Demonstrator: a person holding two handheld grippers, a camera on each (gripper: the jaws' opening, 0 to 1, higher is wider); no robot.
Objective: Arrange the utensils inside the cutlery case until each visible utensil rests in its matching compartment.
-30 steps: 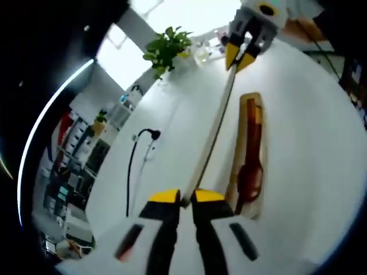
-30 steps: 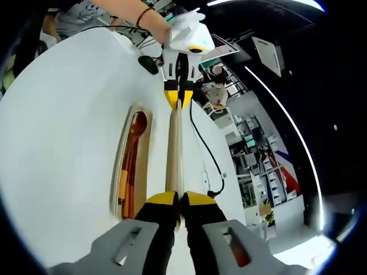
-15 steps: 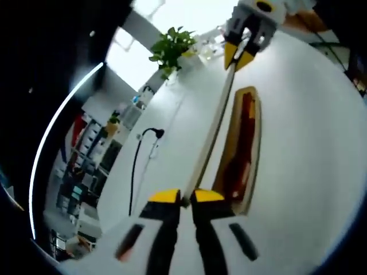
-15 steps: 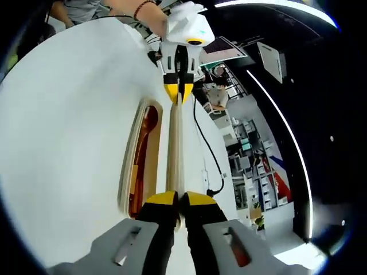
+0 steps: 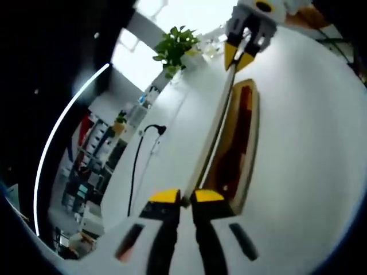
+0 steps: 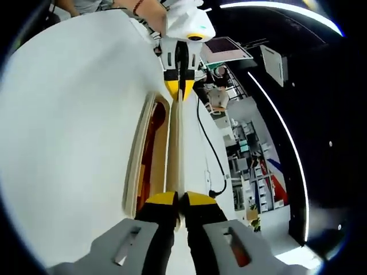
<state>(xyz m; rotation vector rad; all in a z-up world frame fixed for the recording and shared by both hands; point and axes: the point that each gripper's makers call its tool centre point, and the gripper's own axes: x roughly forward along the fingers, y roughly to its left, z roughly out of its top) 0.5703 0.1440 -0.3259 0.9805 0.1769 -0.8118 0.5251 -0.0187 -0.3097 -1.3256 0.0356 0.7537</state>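
Cutlery case (image 5: 243, 143) lay mid-frame on the white table (image 5: 309, 149); its pale lid (image 5: 213, 134) was clamped at opposite ends by left hand-held gripper (image 5: 182, 197) and right hand-held gripper (image 6: 178, 199).

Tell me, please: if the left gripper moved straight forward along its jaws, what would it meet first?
Probably the right gripper: both grippers clamp opposite ends of one long pale strip, so the left gripper points along it, beside the cutlery case.

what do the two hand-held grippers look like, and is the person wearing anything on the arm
Each hand-held gripper (left, right) has black fingers with yellow tips, on a light grey body with dark slots. Seen from across, the housing is white. A dark red bracelet sits on the wrist.
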